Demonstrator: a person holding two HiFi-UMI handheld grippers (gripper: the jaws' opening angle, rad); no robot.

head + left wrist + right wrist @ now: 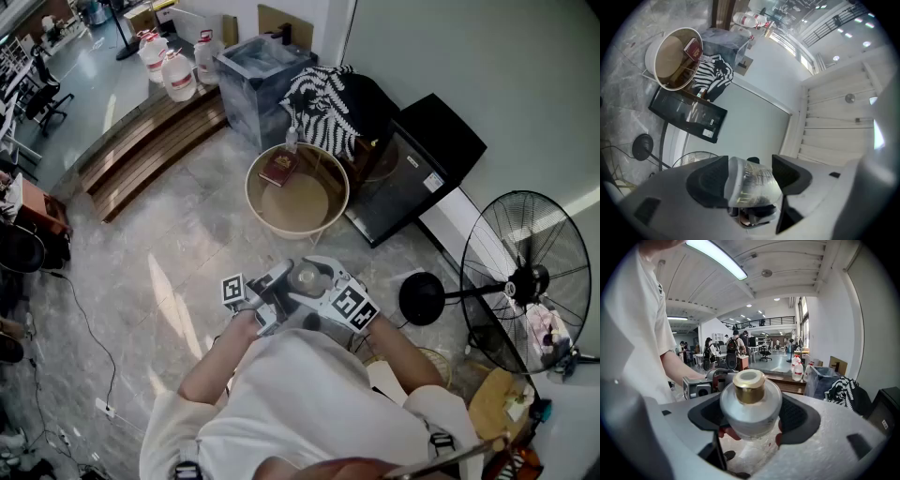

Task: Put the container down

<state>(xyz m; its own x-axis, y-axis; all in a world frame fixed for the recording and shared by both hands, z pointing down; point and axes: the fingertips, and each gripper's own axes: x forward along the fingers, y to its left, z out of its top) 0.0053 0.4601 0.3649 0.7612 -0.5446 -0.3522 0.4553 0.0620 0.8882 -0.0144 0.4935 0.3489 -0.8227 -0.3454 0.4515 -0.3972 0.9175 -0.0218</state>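
Container (306, 277) over marble floor (169, 272); round table (248, 192), fan (530, 281) by wall (469, 66).

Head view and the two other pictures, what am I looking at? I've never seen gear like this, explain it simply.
A person holds a hand-held clamp, a tool, in each hand. The head view looks down from a camera on their head; each other picture comes from a camera riding on one tool. The right tool is clamped on a clear, round, gold-capped container. The left tool has that container between its jaws too; whether it presses, I can't tell. On the floor ahead stands a round table with a red book.
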